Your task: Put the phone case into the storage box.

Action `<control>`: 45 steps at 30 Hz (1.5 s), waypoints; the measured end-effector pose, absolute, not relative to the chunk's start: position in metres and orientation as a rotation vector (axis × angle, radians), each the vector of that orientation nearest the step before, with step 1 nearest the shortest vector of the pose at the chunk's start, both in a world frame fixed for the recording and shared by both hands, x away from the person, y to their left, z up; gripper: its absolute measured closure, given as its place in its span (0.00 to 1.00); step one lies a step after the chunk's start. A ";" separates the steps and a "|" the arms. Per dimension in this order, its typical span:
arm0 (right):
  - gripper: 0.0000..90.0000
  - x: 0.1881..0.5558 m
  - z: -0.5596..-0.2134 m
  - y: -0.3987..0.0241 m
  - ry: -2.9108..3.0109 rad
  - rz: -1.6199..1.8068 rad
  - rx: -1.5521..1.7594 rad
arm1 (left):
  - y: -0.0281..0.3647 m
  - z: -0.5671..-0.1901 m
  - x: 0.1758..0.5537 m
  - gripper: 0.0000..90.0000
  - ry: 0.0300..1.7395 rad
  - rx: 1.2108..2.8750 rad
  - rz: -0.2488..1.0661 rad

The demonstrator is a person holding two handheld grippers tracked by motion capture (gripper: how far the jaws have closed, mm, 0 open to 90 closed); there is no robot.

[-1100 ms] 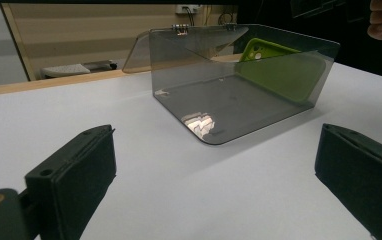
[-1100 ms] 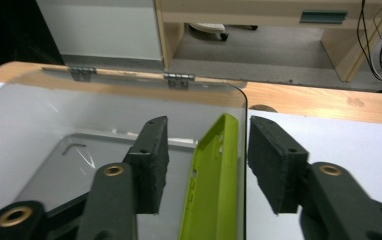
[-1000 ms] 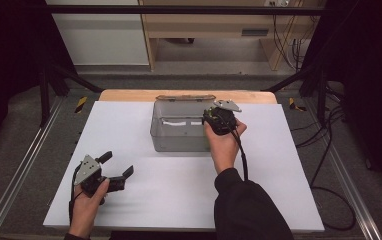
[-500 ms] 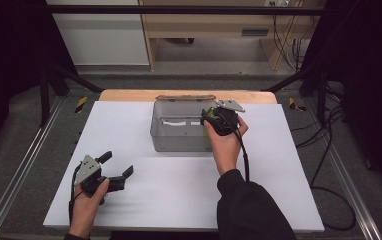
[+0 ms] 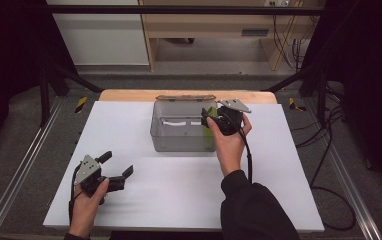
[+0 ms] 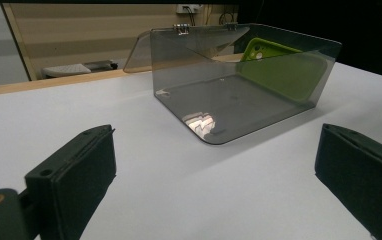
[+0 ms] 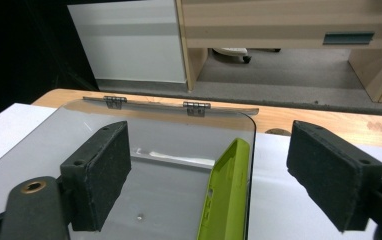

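Observation:
A smoky clear plastic box (image 5: pixel 179 131) stands open on the white table, its hinged lid (image 7: pixel 154 105) folded back. A green phone case (image 7: pixel 226 197) leans upright against the box's right inner wall, also seen as the green case (image 6: pixel 279 70) through the tinted wall. My right gripper (image 5: pixel 214 119) hovers over the box's right edge, jaws open and apart from the case below. My left gripper (image 5: pixel 114 167) rests near the table's front left, open and holding nothing, pointing at the box (image 6: pixel 239 85).
The white table top (image 5: pixel 179 190) ends in a wooden strip (image 5: pixel 129 94) at the back. Metal rails (image 5: pixel 19 170) run along both sides. Cables (image 5: pixel 329 165) lie on the floor at the right. A wooden desk (image 7: pixel 279 30) stands beyond.
The right gripper has lifted slightly and its jaws stand apart over the green case, which now leans inside the box. The left gripper has stayed still.

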State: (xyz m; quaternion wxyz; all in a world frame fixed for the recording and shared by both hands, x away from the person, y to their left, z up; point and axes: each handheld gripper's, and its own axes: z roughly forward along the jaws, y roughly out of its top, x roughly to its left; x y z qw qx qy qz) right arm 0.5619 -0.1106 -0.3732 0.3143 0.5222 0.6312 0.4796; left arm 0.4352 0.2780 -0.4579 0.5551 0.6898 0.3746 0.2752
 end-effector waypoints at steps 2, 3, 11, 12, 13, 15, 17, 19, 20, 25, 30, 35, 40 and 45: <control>0.18 0.561 -0.372 -0.112 1.659 1.276 1.368 | 0.278 -0.458 0.435 0.03 0.886 1.628 0.651; 0.17 0.560 -0.371 -0.112 1.660 1.286 1.360 | 0.278 -0.458 0.435 0.03 0.887 1.627 0.651; 0.14 0.554 -0.366 -0.116 1.667 1.311 1.336 | 0.279 -0.458 0.435 0.03 0.890 1.627 0.653; 0.14 0.553 -0.365 -0.117 1.667 1.317 1.334 | 0.279 -0.458 0.435 0.03 0.891 1.626 0.654; 0.14 0.552 -0.364 -0.118 1.664 1.321 1.329 | 0.280 -0.458 0.436 0.03 0.893 1.623 0.653; 0.14 0.551 -0.362 -0.121 1.661 1.325 1.324 | 0.280 -0.458 0.435 0.03 0.892 1.623 0.652; 0.14 0.550 -0.361 -0.124 1.655 1.327 1.317 | 0.280 -0.458 0.435 0.03 0.892 1.623 0.653; 0.14 0.548 -0.359 -0.127 1.645 1.337 1.312 | 0.280 -0.458 0.435 0.03 0.892 1.626 0.654; 0.14 0.547 -0.358 -0.129 1.642 1.338 1.308 | 0.280 -0.458 0.436 0.03 0.894 1.625 0.653; 0.13 0.544 -0.355 -0.136 1.637 1.340 1.296 | 0.280 -0.458 0.436 0.03 0.900 1.623 0.654; 0.13 0.541 -0.352 -0.141 1.632 1.339 1.290 | 0.280 -0.458 0.436 0.03 0.900 1.623 0.655; 0.13 0.539 -0.349 -0.148 1.615 1.345 1.286 | 0.280 -0.458 0.436 0.03 0.901 1.622 0.654; 0.13 0.536 -0.348 -0.152 1.612 1.348 1.284 | 0.280 -0.458 0.436 0.03 0.898 1.622 0.655; 0.12 0.533 -0.346 -0.154 1.615 1.353 1.269 | 0.281 -0.458 0.436 0.03 0.899 1.618 0.655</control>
